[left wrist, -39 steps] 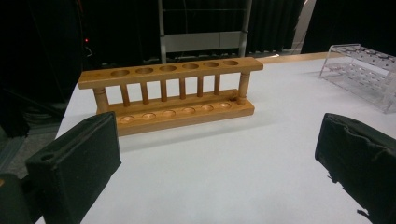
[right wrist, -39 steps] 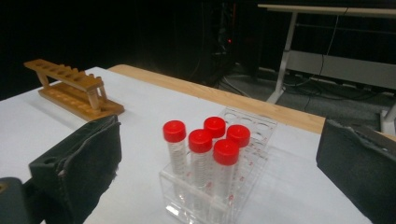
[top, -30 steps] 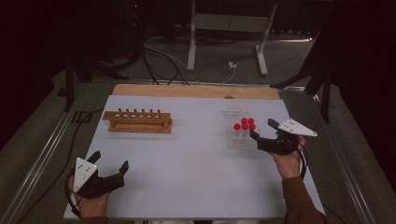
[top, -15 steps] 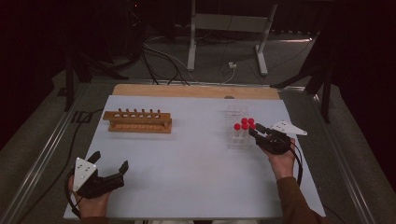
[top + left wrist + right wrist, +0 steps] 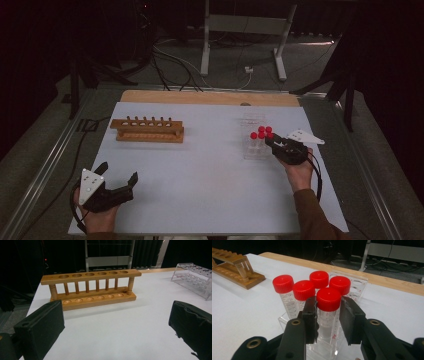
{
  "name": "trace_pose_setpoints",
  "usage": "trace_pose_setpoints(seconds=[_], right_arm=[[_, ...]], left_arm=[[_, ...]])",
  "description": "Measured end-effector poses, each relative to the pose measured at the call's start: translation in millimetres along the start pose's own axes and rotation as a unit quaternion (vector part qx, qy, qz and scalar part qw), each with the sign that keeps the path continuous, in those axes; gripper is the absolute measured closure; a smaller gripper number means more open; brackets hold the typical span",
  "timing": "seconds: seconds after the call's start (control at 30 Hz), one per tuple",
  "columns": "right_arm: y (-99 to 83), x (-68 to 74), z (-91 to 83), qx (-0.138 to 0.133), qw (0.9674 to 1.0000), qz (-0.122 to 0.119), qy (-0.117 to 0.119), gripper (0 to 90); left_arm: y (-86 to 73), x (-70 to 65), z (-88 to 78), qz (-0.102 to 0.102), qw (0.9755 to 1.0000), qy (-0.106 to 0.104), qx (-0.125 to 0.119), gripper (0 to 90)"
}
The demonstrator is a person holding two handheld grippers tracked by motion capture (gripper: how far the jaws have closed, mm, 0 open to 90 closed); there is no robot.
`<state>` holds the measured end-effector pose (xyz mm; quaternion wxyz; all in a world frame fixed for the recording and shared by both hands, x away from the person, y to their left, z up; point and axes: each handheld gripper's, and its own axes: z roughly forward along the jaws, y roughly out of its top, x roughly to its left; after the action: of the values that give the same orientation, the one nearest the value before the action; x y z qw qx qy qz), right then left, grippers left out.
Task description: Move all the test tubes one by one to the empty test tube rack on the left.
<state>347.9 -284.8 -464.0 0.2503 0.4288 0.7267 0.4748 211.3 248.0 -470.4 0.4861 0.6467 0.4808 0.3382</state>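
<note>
Several red-capped clear tubes stand in a clear plastic rack at the right of the white table. My right gripper reaches in from the right. In the right gripper view its jaws have just been closing, and its pads now press both sides of the nearest red-capped tube, just under the cap. The other tubes stand behind it. An empty wooden tube rack sits at the left. My left gripper rests open near the front left edge, facing the wooden rack.
A wooden strip runs along the table's far edge. The clear rack's far rows hold no tubes. Cables and a metal stand lie on the floor beyond the table.
My right gripper has moved left and down onto the tubes, and its jaws have closed from wide apart around the nearest tube. The left gripper has stayed put.
</note>
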Motion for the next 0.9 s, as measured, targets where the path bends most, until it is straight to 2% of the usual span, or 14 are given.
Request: trace_pose_setpoints(seconds=[0.17, 0.3, 0.47, 0.73, 0.9], right_arm=[[-5.5, 2.3, 3.3, 0.012, 0.9998, -0.017, -0.004, 68.7], [-8.9, 1.9, 6.0, 0.004, 0.9999, -0.013, -0.003, 73.5], [-9.5, 3.2, 4.0, -0.002, 0.9997, -0.024, -0.005, 74.4], [-4.2, 2.7, -2.8, -0.015, 0.9996, -0.025, -0.004, 74.5], [0.3, 2.6, -7.8, -0.022, 0.9995, -0.023, -0.004, 74.6]], left_arm=[[-0.1, 0.3, -0.2, -0.001, 1.0000, 0.001, 0.000, 1.1], [0.0, 0.1, -0.2, -0.001, 1.0000, 0.000, 0.000, 1.1], [-0.1, 0.3, -0.3, -0.001, 1.0000, 0.000, 0.000, 1.1], [-0.5, -1.1, 1.5, 0.001, 1.0000, -0.004, 0.004, 1.1], [-0.5, -2.9, 3.7, 0.001, 0.9999, -0.015, 0.007, 1.1]])
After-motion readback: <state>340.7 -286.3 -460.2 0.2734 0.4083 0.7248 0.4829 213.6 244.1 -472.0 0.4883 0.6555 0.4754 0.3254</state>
